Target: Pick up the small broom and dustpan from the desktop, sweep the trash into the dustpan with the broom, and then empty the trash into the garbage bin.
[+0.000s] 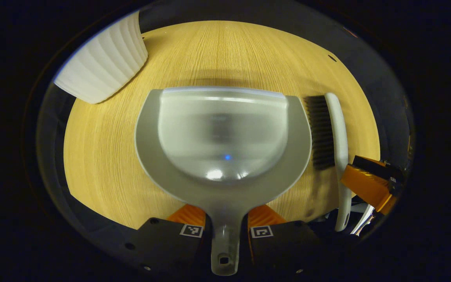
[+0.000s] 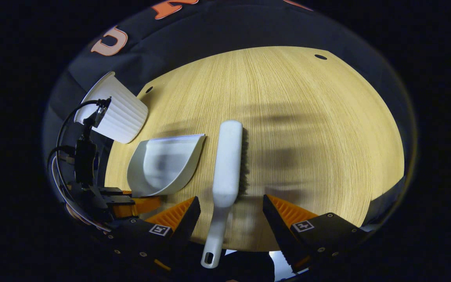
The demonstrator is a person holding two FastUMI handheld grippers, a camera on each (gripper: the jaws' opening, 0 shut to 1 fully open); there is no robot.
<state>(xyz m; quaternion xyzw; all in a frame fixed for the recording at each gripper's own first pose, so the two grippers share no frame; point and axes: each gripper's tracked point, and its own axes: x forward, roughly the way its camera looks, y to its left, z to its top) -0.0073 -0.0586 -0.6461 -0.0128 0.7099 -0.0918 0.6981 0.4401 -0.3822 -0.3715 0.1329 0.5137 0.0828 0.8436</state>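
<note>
The grey dustpan (image 1: 225,133) lies flat on the wooden desktop (image 1: 100,164). Its handle runs back between the fingers of my left gripper (image 1: 225,214), which press on it from both sides. Just right of the pan lies the small white broom (image 1: 338,156), dark bristles facing the pan. In the right gripper view the broom (image 2: 227,164) points away from me, and its handle sits in the wide gap of my open right gripper (image 2: 231,199), touching neither finger. The dustpan (image 2: 163,164) and left gripper (image 2: 133,204) are at the left there.
A white ribbed garbage bin (image 1: 104,66) stands at the far left corner of the desktop, also seen as the bin (image 2: 119,113) beyond the dustpan. Cables hang off the left gripper's body (image 2: 82,156). Bare wood (image 2: 319,125) stretches right of the broom.
</note>
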